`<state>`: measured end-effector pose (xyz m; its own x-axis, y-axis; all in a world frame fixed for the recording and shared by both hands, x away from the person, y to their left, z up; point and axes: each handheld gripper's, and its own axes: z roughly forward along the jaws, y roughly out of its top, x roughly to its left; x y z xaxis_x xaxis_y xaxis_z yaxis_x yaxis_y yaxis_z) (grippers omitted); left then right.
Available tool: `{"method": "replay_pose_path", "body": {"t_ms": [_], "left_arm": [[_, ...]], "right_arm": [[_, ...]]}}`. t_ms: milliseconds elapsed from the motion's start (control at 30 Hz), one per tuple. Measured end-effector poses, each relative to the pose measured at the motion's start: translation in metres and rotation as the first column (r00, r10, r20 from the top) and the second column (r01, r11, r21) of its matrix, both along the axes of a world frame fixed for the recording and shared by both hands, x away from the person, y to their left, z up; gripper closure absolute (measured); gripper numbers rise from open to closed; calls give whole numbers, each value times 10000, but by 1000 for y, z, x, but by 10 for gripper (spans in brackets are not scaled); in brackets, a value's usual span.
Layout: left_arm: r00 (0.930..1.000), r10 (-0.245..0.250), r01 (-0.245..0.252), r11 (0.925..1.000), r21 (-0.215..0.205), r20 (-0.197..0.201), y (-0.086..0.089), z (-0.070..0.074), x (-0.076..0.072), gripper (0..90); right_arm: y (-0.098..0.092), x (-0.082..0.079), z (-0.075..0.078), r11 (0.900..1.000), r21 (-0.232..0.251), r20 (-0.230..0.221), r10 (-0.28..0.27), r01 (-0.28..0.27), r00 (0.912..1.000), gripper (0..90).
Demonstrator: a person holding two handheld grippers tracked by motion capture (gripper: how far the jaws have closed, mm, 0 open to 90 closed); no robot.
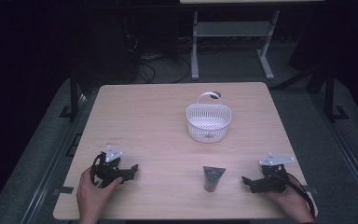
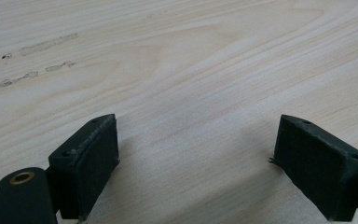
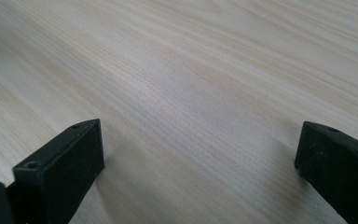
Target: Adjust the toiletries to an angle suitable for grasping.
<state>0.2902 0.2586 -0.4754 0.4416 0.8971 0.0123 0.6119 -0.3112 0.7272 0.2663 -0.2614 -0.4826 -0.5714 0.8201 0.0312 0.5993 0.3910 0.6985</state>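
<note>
A white plastic basket (image 1: 208,122) with a handle stands on the far right half of the wooden table (image 1: 158,116). A dark cone-shaped object (image 1: 212,177) lies near the front edge, right of centre. My left gripper (image 1: 131,170) rests at the front left, held by a hand, jaws pointing right. My right gripper (image 1: 246,181) rests at the front right, jaws pointing left toward the dark object, a short gap away. In the left gripper view the gripper (image 2: 196,154) stands open over bare wood. In the right gripper view the gripper (image 3: 200,163) is also open with nothing between its jaws.
Faint scuff marks (image 2: 37,60) show on the wood ahead of the left gripper. Beyond the table's far edge stand a desk frame (image 1: 233,42) and cables (image 1: 144,60) on a dark floor.
</note>
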Motion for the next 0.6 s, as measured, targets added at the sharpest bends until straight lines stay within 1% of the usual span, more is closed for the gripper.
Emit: {"method": "replay_pose_path", "body": {"t_ms": [167, 200, 233, 267, 367, 400, 433, 467, 500, 567, 600], "left_arm": [[10000, 1, -1, 10000, 2, -3, 0, 0, 0, 126], [10000, 2, -2, 10000, 4, 0, 0, 0, 0, 126], [10000, 2, -2, 10000, 4, 0, 0, 0, 0, 127], [10000, 3, -3, 10000, 5, 1, 0, 0, 0, 127], [10000, 4, -4, 10000, 3, -1, 0, 0, 0, 126], [10000, 5, -5, 10000, 1, -2, 0, 0, 0, 127], [10000, 3, -3, 10000, 0, -2, 0, 0, 0, 127], [10000, 4, -4, 10000, -9, -2, 0, 0, 0, 127], [10000, 4, -4, 10000, -9, -2, 0, 0, 0, 127], [10000, 3, -3, 10000, -8, -2, 0, 0, 0, 127], [10000, 3, -3, 10000, -7, -2, 0, 0, 0, 127]], "right_arm": [[-2, 0, 0, 9999, 0, 6, 109, -109, 9999, 9], [-1, 0, 1, 10000, -50, -93, 25, -25, 10000, 14], [-1, 0, 1, 10000, -50, -93, 25, -25, 10000, 14], [-1, 1, 2, 9999, -130, -186, 33, -35, 9998, 27], [-4, 0, 6, 9998, -201, -337, -80, 74, 9994, 127], [-5, 0, 8, 9998, -198, -345, -107, 101, 9993, 147], [-6, 0, 9, 9998, -139, -467, -155, 149, 9988, 150], [-8, 0, 11, 9997, -127, -537, -195, 188, 9984, 221], [-8, 0, 11, 9997, -127, -537, -195, 188, 9984, 221], [-7, -1, 15, 9999, -42, -619, -95, 92, 9980, 273], [-7, -1, 15, 9999, -42, -619, -95, 92, 9980, 273]]}}
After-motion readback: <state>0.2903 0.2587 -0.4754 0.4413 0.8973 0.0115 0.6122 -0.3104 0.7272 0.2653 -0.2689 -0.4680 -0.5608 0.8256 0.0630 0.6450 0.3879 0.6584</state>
